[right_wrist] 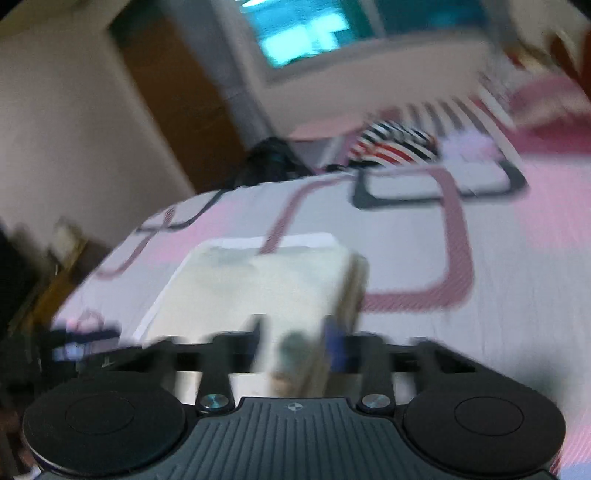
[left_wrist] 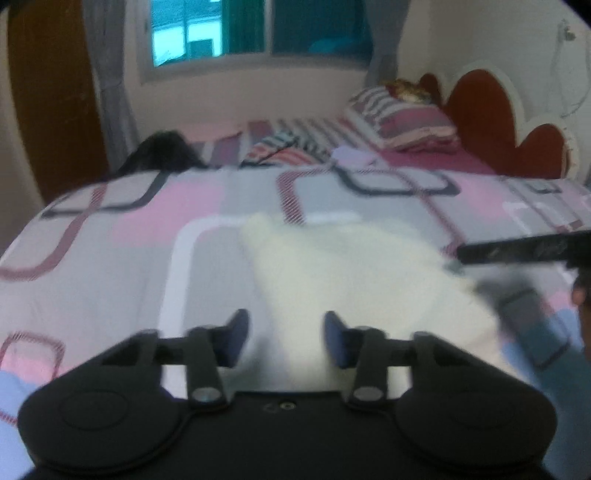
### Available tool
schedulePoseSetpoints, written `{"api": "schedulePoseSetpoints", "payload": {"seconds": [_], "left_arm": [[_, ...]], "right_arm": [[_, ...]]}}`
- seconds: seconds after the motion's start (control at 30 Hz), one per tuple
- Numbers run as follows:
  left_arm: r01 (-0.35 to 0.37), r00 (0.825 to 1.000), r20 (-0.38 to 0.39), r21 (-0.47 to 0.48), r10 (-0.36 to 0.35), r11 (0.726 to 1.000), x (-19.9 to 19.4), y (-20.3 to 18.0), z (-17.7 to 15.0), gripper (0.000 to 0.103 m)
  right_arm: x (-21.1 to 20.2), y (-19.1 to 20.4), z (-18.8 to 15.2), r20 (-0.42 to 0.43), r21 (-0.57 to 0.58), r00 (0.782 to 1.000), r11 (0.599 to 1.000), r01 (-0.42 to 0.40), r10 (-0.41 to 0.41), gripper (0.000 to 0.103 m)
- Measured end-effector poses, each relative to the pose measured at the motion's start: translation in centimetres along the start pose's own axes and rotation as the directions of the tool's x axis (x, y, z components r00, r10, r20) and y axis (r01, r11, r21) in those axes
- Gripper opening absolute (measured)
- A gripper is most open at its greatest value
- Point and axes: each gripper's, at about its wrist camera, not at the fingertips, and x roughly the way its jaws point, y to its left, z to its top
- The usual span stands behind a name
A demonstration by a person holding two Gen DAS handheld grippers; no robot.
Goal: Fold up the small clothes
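Far left of the left view: brown door, then window at top centre. Below, patterned bedspread across the whole middle band, with dark heap at its far edge and striped garment just right of that. Low centre: left gripper spread wide, pinching nothing, poised over the near corner of the pale cloth. The cloth lies flat mid-frame, stretching toward lower right, where a dark blurred tool meets its right edge. Upper right: pillow and red headboard. In the right view, heavy smear throughout. Cloth again centre-left, right edge apparently doubled over. Bottom centre: right gripper with fabric running between the fingers, probably pinching the cloth, though blur forbids certainty. Likely trouble from here: with only one side held and the hand moving fast, the thin cloth could drag across the bedspread, bunch, or fold crooked. A shallow pinch could slip free mid-swing. The idle left gripper could snag or pin the corner beneath it and skew the crease.
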Motion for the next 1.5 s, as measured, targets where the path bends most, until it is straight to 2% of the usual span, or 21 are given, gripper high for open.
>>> {"api": "schedulePoseSetpoints", "payload": {"seconds": [0.07,0.13,0.23,0.37,0.5,0.63,0.7,0.83,0.93,1.03,1.13,1.23,1.37,1.43,1.47,1.5], "left_arm": [[0.032,0.999,-0.003,0.014,-0.032,0.999,0.4,-1.1,0.4,0.026],[0.049,0.998,-0.044,0.033,-0.047,0.998,1.6,-2.4,0.1,0.026],[0.056,0.995,-0.084,0.041,-0.053,0.998,3.4,-3.7,-1.0,0.026],[0.044,0.996,-0.085,0.032,-0.041,0.998,3.1,-4.2,-1.7,0.024],[0.042,0.995,-0.087,-0.010,-0.043,0.999,0.1,-4.3,-3.3,0.021],[0.040,0.990,-0.132,-0.044,-0.045,0.998,-2.2,-5.1,-6.4,0.010],[0.028,0.987,-0.153,-0.063,-0.038,0.998,-2.4,-5.7,-7.9,0.004],[-0.018,0.990,-0.141,-0.067,0.009,0.998,-2.6,-6.6,-8.7,0.003],[-0.034,0.989,-0.145,-0.085,0.022,0.996,-2.9,-6.7,-8.7,0.003],[-0.044,0.991,-0.132,-0.070,0.035,0.997,-5.6,-7.5,-8.6,0.004],[-0.068,0.995,-0.081,-0.024,0.066,0.997,-10.3,-8.9,-9.2,0.004],[-0.086,0.995,-0.042,-0.027,0.085,0.996,-15.4,-9.9,-10.4,0.007],[-0.103,0.995,-0.013,-0.039,0.102,0.994,-21.6,-11.2,-12.2,0.025],[-0.111,0.994,0.006,-0.050,0.111,0.993,-24.4,-11.7,-13.1,0.042],[-0.117,0.993,0.015,-0.054,0.118,0.992,-25.4,-11.9,-13.3,0.073],[-0.129,0.990,0.040,-0.071,0.132,0.989,-26.7,-12.1,-13.6,0.102]], "right_arm": [[1.0,1.6,-0.1,-0.025,-0.092,1.000,0.996,0.007,-0.009,0.019],[2.1,2.7,-1.0,-0.063,-0.173,0.997,0.985,0.026,-0.037,0.016],[4.2,2.5,-2.7,-0.114,-0.249,0.989,0.966,0.067,-0.098,0.016],[4.6,1.5,-3.4,-0.115,-0.233,0.989,0.970,0.065,-0.094,0.016],[0.5,2.7,-3.9,-0.088,-0.270,0.993,0.962,0.048,-0.075,0.016],[-2.4,4.3,-7.2,-0.158,-0.327,0.985,0.945,0.010,-0.065,0.016],[-1.8,4.8,-9.5,-0.229,-0.367,0.969,0.930,0.001,-0.091,0.016],[-1.0,5.5,-11.4,-0.189,-0.413,0.973,0.910,0.046,-0.135,0.016],[-0.8,4.9,-11.2,-0.189,-0.359,0.974,0.932,0.051,-0.126,0.016],[-2.5,4.7,-10.5,-0.207,-0.272,0.972,0.961,0.049,-0.108,0.016],[-7.6,5.9,-10.7,-0.160,-0.246,0.984,0.969,0.031,-0.073,0.016],[-13.1,7.5,-11.5,-0.102,-0.231,0.993,0.972,0.032,-0.057,0.016],[-20.3,9.6,-13.5,-0.022,-0.184,0.996,0.979,0.085,-0.090,0.017],[-22.8,10.4,-14.6,-0.006,-0.147,0.994,0.983,0.108,-0.110,0.017],[-23.8,10.8,-15.3,-0.007,-0.139,0.993,0.984,0.114,-0.116,0.017],[-24.6,11.5,-16.0,-0.007,-0.139,0.992,0.983,0.121,-0.123,0.024]]}}
